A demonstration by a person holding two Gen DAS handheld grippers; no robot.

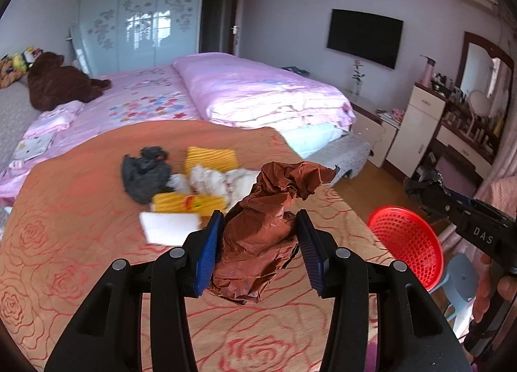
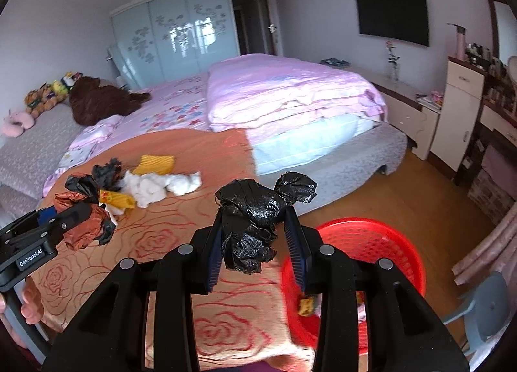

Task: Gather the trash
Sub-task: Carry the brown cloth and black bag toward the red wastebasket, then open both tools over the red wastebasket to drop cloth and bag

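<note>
Step in hand, as judged: the carry. Two pieces of trash are already gripped and are being taken toward the bin; nothing is dropped yet.

Left to right. Near the middle of the orange blanket [image 1: 80, 210], toward its far edge, a pile of loose trash is left: a dark crumpled bag [image 1: 145, 175], yellow packets [image 1: 210, 158], white tissues [image 1: 223, 181] and a flat white sheet [image 1: 169, 226] nearest the camera. All of it lies untouched.

The left gripper [image 1: 260, 242] is clenched on a crumpled brown paper [image 1: 268, 220], pinched between the blue pads and held above the blanket, clear of the pile. In the right wrist view the same wad shows some black film caught in with it.

The right gripper [image 2: 255, 239] is clamped tight on a black plastic bag [image 2: 258, 210], wadded, with one end poking up past the fingertips. It is held over the blanket's right edge.

The red basket [image 2: 387, 242] is seen beyond that edge, on a pale stool [image 1: 462, 278] by the bedside. Something yellowish already lies in it, too blurred to name.

Next move, as judged: both grippers are to be brought past the right edge until each wad hangs over the basket's mouth, then the jaws released. The right one is nearer and can likely be emptied first. Light film may cling to the pads, so a wide release is called for. The pile is to be fetched afterwards.
</note>
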